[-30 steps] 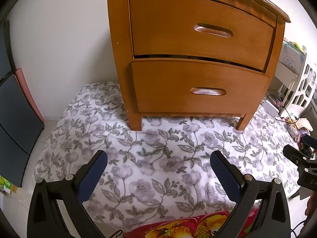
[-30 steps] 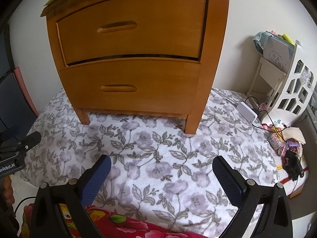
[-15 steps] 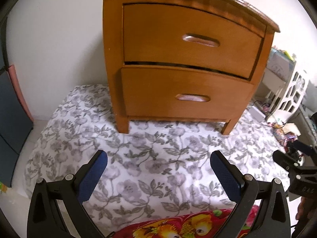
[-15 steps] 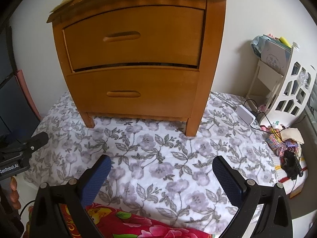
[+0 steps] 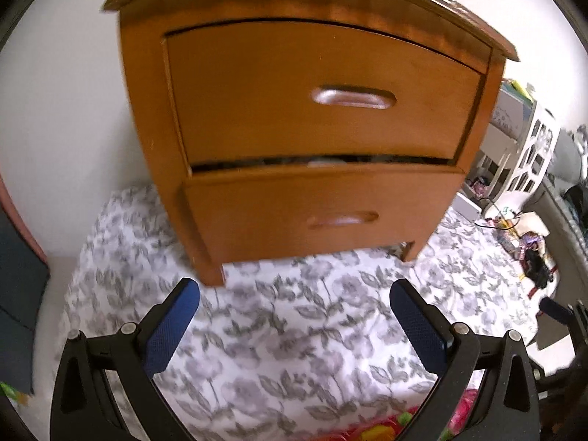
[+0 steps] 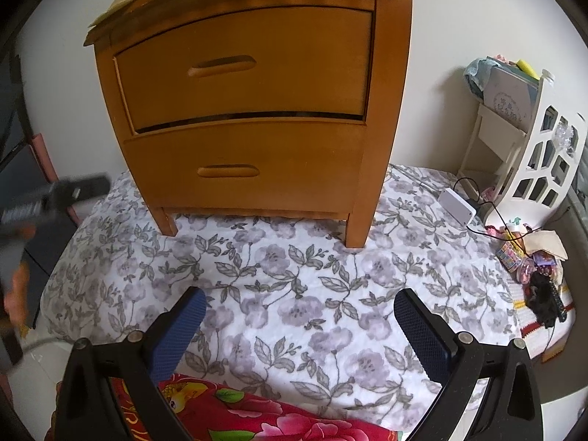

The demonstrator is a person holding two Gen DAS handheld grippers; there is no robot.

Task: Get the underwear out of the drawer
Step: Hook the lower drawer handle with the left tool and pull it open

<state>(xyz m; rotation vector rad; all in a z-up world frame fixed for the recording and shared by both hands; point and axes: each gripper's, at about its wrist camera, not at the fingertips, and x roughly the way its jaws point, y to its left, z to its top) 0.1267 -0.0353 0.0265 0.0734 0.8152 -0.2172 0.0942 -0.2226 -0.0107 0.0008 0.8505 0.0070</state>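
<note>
A wooden nightstand [image 5: 316, 110] [image 6: 250, 84] with two drawers stands on a floral quilt. Its top drawer [image 5: 327, 95] [image 6: 242, 70] and bottom drawer [image 5: 319, 213] [image 6: 242, 169] are both pushed in, each with a carved slot handle. A pale scrap shows in the dark gap [image 5: 323, 162] between them; no underwear is otherwise visible. My left gripper [image 5: 294, 297] is open and empty, a short way in front of the drawers. My right gripper [image 6: 297, 305] is open and empty, farther back over the quilt. The left gripper also appears blurred at the left of the right wrist view [image 6: 55, 198].
The floral quilt [image 6: 294, 275] covers the floor in front. A red flowered cloth [image 6: 257, 415] lies at the near edge. To the right stand a white lattice rack [image 6: 544, 158], a white box with a cable [image 6: 457, 206] and small clutter [image 6: 533, 268].
My left gripper has moved up and closer to the nightstand, so the drawers now loom larger. My right gripper has pulled back slightly and risen. Both stay open.
</note>
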